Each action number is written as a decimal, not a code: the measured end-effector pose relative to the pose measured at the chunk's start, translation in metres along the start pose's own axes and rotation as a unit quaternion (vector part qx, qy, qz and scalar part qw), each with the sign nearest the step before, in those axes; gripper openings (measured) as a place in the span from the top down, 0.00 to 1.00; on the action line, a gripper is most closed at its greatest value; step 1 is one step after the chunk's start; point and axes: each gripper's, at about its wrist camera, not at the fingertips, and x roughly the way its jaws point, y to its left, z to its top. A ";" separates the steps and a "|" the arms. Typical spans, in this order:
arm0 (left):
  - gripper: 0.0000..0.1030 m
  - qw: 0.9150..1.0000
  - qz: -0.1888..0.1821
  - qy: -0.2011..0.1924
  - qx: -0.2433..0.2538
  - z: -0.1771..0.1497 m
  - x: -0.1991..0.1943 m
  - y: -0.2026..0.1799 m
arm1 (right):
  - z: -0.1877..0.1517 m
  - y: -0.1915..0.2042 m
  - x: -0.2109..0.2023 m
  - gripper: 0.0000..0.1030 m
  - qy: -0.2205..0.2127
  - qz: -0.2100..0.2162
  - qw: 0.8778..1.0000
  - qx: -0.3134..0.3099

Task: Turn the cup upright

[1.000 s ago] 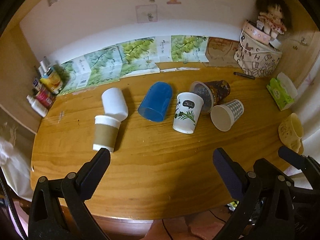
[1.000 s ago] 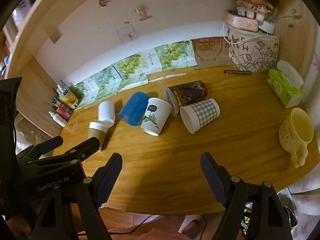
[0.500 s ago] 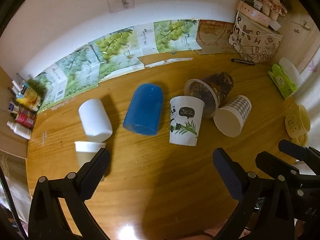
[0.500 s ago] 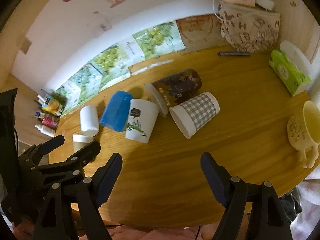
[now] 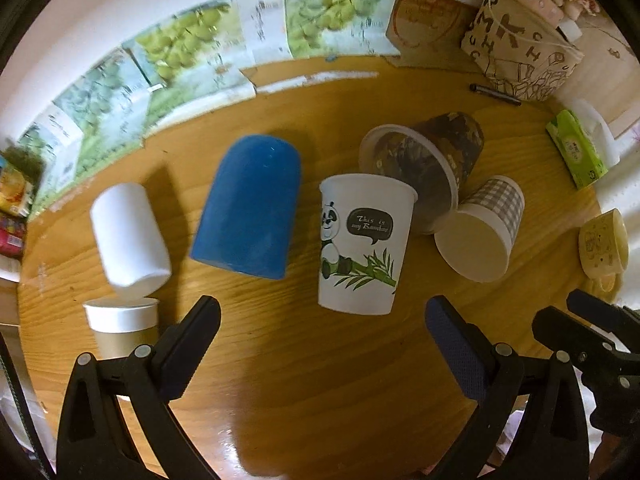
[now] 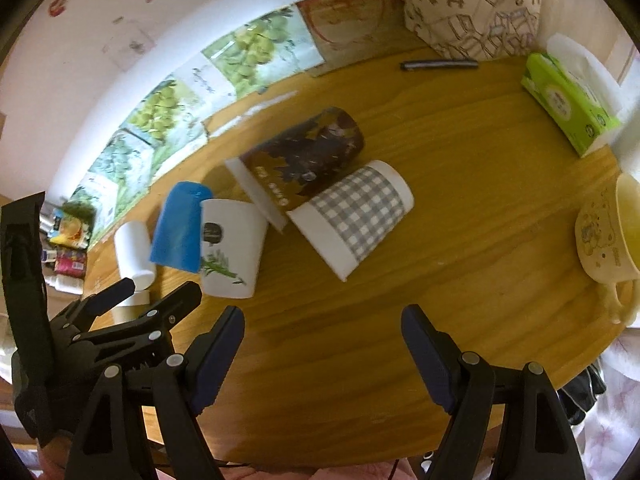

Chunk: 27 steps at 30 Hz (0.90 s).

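Several cups lie on their sides on the wooden table [image 5: 320, 380]: a white one [image 5: 128, 236], a blue one [image 5: 250, 208], a white panda cup [image 5: 362, 244], a dark brown one [image 5: 424, 168] and a grey checked one [image 5: 484, 228]. A brown-sleeved cup [image 5: 118, 332] stands at the left. My left gripper [image 5: 320, 324] is open and empty, just in front of the panda cup [image 6: 232, 248]. My right gripper [image 6: 322, 332] is open and empty, in front of the checked cup [image 6: 354, 216].
A cream mug [image 6: 608, 236] stands upright at the right table edge. A green tissue pack [image 6: 568, 100], a pen [image 6: 438, 65] and a patterned bag [image 6: 468, 8] are at the back right. Leaf-print boxes [image 5: 192, 52] line the back wall; small packets [image 5: 14, 196] sit far left.
Both grippers have moved forward and down toward the cups, which now look larger. Both stay open and the cups have not moved.
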 end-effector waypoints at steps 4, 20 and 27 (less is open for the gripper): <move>0.01 1.000 -0.011 0.016 0.000 0.006 0.014 -0.002 | 0.003 -0.010 0.005 0.21 0.009 -0.013 1.000 0.018; 0.04 0.999 -0.018 0.047 -0.005 0.021 0.050 -0.005 | 0.001 -0.027 0.017 0.21 0.033 -0.037 0.997 0.054; 0.12 0.998 -0.025 0.063 -0.008 0.023 0.058 -0.006 | 0.001 -0.032 0.017 0.21 0.036 -0.042 0.996 0.065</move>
